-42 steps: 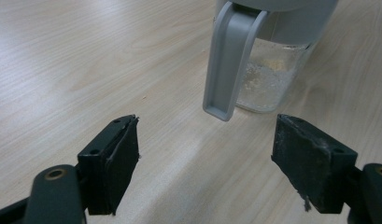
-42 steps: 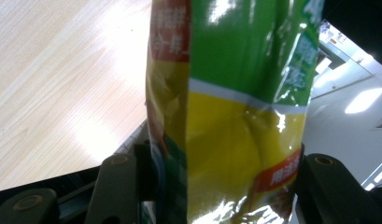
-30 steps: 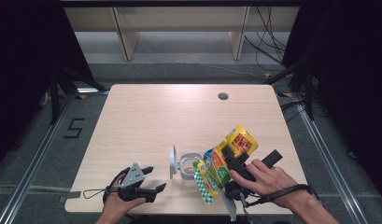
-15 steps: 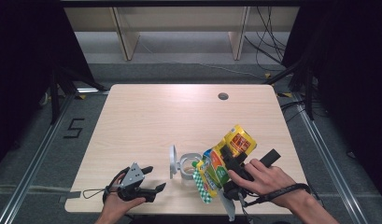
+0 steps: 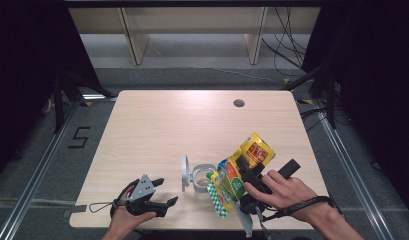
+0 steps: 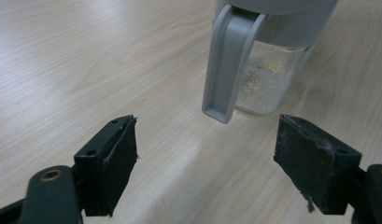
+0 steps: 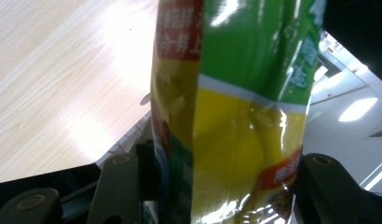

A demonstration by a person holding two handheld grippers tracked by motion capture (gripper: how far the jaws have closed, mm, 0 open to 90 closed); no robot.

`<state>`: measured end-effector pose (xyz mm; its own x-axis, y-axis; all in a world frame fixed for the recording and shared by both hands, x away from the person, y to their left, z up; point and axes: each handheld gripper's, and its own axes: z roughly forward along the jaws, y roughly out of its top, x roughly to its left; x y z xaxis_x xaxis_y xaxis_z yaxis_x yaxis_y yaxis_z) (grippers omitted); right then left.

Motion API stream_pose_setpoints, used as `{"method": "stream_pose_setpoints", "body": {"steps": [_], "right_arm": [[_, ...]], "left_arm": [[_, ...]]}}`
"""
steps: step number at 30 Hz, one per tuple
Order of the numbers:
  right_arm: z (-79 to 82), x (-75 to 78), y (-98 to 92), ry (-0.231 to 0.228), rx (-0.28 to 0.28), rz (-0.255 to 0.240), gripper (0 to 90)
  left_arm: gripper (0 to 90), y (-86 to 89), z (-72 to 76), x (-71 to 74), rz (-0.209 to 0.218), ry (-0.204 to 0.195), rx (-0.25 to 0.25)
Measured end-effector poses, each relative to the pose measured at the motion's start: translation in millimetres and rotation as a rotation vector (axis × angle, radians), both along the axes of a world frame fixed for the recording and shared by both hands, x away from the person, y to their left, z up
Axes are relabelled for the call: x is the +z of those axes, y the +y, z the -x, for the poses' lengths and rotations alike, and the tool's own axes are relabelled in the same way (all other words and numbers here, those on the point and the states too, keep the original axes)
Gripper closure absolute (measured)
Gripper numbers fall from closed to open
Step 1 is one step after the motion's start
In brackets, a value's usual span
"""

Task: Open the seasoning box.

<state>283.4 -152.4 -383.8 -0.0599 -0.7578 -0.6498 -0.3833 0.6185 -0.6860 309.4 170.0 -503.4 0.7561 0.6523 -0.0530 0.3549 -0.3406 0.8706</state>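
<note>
Near the front edge of the pale wooden table (image 5: 157,130), a little right of the middle, a small clear jar (image 5: 201,178) stands upright. Its wall is see-through, smooth and round, and a thin layer of whitish, crumbly powder lies at the bottom. A matt grey plastic lid (image 5: 184,173) is hinged open to the jar's left and stands on edge; from the left gripper view a flat grey plastic latch (image 6: 227,60) hangs down the jar's side.

Just right of the jar, the right gripper (image 5: 248,192) holds a glossy foil packet (image 5: 240,172), its black jaws pressing the packet from both sides. The packet is crinkled and shiny, printed yellow, green and red, with a green-checked end tilted down beside the jar's mouth while the other end points up and to the far right.

At the near left, the left gripper (image 5: 164,203) rests low over the table, well apart from the jar, with its flat black rubber-faced jaws spread wide and nothing between them. A grey three-cornered plate sits on top of it.
</note>
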Motion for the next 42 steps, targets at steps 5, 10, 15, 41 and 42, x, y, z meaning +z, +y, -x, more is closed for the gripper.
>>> {"method": "stream_pose_setpoints", "body": {"steps": [5, 10, 15, 41, 42], "right_arm": [[0.3, -0.8, -0.4, 0.009, 0.006, 0.007, 52.5], [-0.2, -0.5, -0.5, 0.005, 0.0, 0.012, 52.6], [0.5, 0.8, 0.2, -0.004, 0.002, 0.015, 52.7], [4.5, 4.3, -2.5, -0.01, 0.018, 0.042, 52.9], [4.8, 4.6, -2.4, -0.012, 0.02, 0.047, 52.9]], "left_arm": [[20.7, 0.8, -0.2, 0.5, -0.005, -0.003, 0.0], [20.7, 0.7, -0.8, 0.5, -0.009, -0.014, -0.01], [20.7, 1.1, -0.5, 0.6, -0.005, -0.003, -0.005], [20.7, -0.1, -0.3, 0.3, -0.002, -0.004, 0.002], [20.7, -0.2, -0.1, 0.4, -0.002, -0.005, 0.001]]}}
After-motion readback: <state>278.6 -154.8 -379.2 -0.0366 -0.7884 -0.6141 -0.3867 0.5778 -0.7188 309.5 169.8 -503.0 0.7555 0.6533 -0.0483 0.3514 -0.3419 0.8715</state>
